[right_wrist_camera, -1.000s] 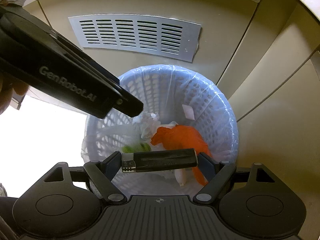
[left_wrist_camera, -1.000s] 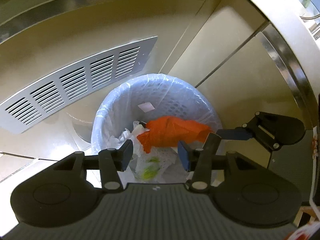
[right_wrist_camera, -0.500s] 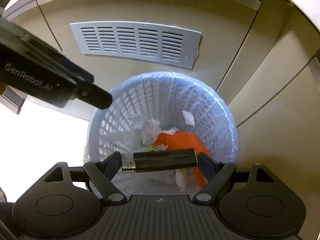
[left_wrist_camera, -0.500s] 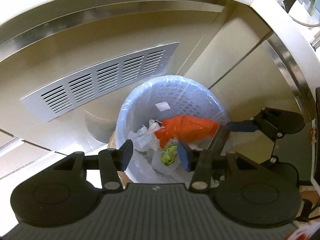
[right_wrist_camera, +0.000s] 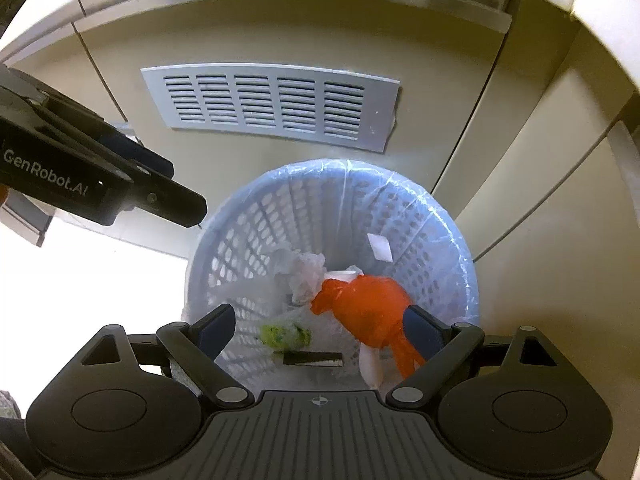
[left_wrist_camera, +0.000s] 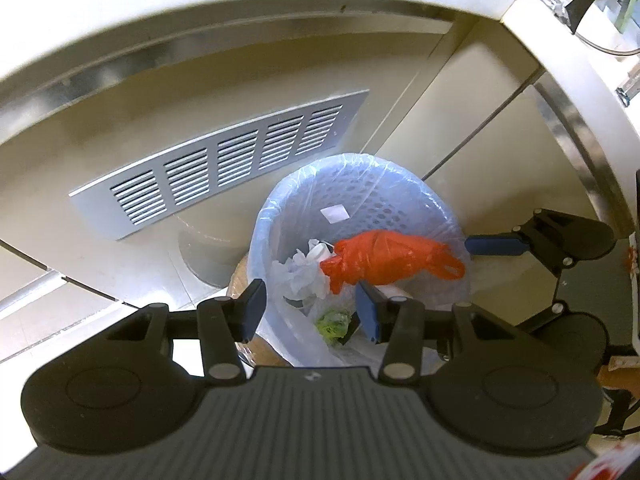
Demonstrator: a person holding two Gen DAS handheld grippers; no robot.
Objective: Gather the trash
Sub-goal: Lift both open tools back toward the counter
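Note:
A pale blue mesh waste basket (right_wrist_camera: 440, 240) with a clear liner stands on the floor against the cabinet; it also shows in the left wrist view (left_wrist_camera: 360, 184). Inside lie an orange plastic bag (right_wrist_camera: 366, 306), crumpled white tissue (right_wrist_camera: 304, 276), a green scrap (right_wrist_camera: 286, 336) and a black lighter (right_wrist_camera: 314, 358). My right gripper (right_wrist_camera: 318, 330) is open and empty above the basket. My left gripper (left_wrist_camera: 310, 310) is open and empty above the basket's near left rim. The orange bag (left_wrist_camera: 384, 260) also shows in the left wrist view.
A grey vent grille (right_wrist_camera: 276, 102) is set in the beige cabinet front behind the basket. The left gripper's body (right_wrist_camera: 88, 180) crosses the left of the right wrist view. The right gripper (left_wrist_camera: 552, 240) shows at the right in the left wrist view. A countertop edge (left_wrist_camera: 560, 40) runs above.
My right gripper has opened and the black lighter it held has dropped into the basket. My left gripper has drawn back and to the left from the basket.

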